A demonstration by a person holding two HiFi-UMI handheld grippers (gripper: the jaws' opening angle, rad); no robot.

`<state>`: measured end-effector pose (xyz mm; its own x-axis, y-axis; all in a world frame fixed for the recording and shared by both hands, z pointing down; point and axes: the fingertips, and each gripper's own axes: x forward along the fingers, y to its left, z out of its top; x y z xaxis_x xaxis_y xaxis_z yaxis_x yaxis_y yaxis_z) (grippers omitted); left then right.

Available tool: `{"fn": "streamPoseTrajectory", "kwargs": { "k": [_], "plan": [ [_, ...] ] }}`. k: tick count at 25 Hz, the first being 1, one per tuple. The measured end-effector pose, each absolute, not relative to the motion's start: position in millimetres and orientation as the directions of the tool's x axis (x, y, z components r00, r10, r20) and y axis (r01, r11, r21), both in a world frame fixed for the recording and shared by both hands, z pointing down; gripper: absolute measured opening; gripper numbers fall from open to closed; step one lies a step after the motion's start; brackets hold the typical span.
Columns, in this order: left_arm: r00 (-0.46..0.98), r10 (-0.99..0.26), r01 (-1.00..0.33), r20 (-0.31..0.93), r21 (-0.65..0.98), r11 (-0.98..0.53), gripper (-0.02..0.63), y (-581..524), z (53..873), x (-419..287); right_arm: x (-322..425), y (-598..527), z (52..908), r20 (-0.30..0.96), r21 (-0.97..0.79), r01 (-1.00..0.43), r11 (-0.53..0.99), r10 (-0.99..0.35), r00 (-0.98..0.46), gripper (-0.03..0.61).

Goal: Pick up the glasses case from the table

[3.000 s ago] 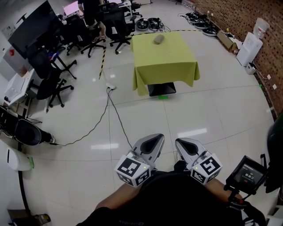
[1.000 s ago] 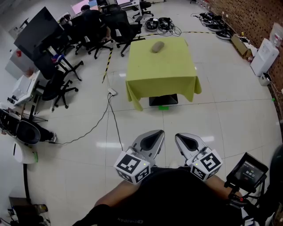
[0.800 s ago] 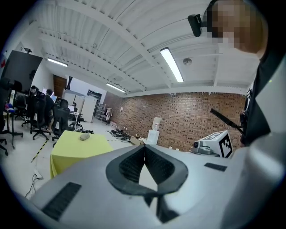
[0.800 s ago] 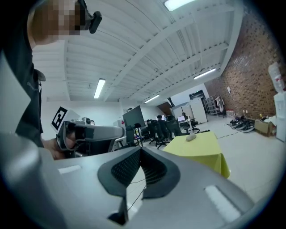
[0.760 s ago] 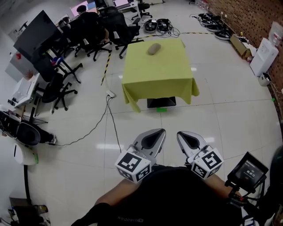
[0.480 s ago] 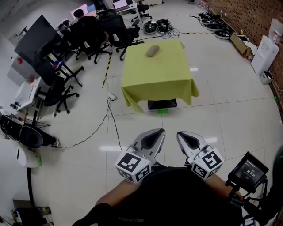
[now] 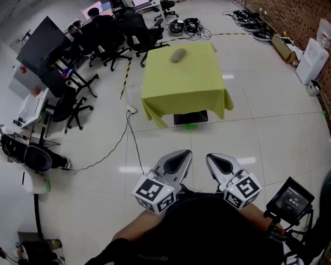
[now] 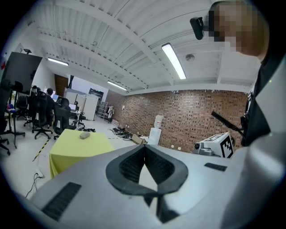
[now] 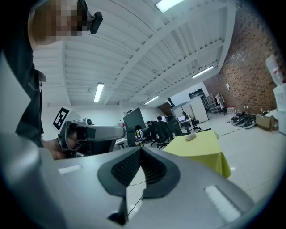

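By the person's body: left tongs (image 7: pixel 182 153) and right tongs (image 7: pixel 213 156) sit side by side, near each other but apart, both aimed across the floor (image 7: pixel 258 129) toward the desk (image 7: pixel 186 85).
Left tongs: jaws closed, the dark ribbed pads meet at the tips with nothing between them; a marker cube (image 7: pixel 154 193) sits at the rear.
Right tongs: jaws closed the same way, pads together at the tips, empty; the right cube (image 7: pixel 242 192) sits behind.
Case (image 7: pixel 179 55): grey-brown and oblong, it lies on the desk near the far edge, a little left of the middle, well apart from both tongs.
Desk: draped in a yellow-green cloth (image 7: pixel 155 111) that hangs down the sides; it stands alone on the pale tiled floor.
Under the desk: a black box (image 7: pixel 191 117) shows at the near side, with a small green piece (image 7: pixel 191 127) on the floor just beside it.
Left of the desk: black chairs (image 7: pixel 129 31) stand in a cluster, a dark screen (image 7: pixel 41 39) leans nearby, striped tape (image 7: pixel 123 72) runs along the floor, and a cable (image 7: pixel 132 140) trails from a socket block (image 7: pixel 129 108) toward the person.
Far right: a brick wall (image 7: pixel 295 15) with a white unit (image 7: pixel 312 52) near it.
Lower right: a small device (image 7: pixel 290 199) with a lit display, close to the right arm.
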<state>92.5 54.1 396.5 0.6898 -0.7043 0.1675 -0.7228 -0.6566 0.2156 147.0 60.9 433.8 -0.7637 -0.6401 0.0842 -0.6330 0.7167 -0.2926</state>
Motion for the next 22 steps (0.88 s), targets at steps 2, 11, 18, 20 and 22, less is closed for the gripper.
{"fn": "streamPoseTrajectory", "kwargs": {
  "k": [2,11,18,20,22],
  "plan": [
    [0.691,-0.703,-0.722,0.169,0.215,-0.658,0.006,53.8,395.5,92.2,147.0,60.7,432.5,0.083,-0.292,-0.634,0.716,-0.641,-0.763,0.002],
    [0.696,-0.698,-0.717,0.169,0.221,-0.661,0.006,50.6,395.5,91.2,146.2,58.8,433.0,0.094,-0.290,-0.636,0.715,-0.641,-0.762,0.002],
    [0.698,-0.696,-0.714,0.166,0.221,-0.664,0.006,49.9,389.6,87.2,141.1,56.4,428.3,0.104,-0.293,-0.637,0.713,-0.639,-0.763,0.002],
    [0.692,-0.702,-0.720,0.166,0.222,-0.657,0.006,48.3,387.7,83.7,136.9,55.9,426.0,0.105,-0.288,-0.629,0.722,-0.629,-0.770,0.002],
    [0.686,-0.709,-0.726,0.164,0.224,-0.650,0.006,46.0,386.6,79.5,133.7,54.6,425.3,0.107,-0.286,-0.625,0.727,-0.623,-0.775,0.002]
  ]
}}
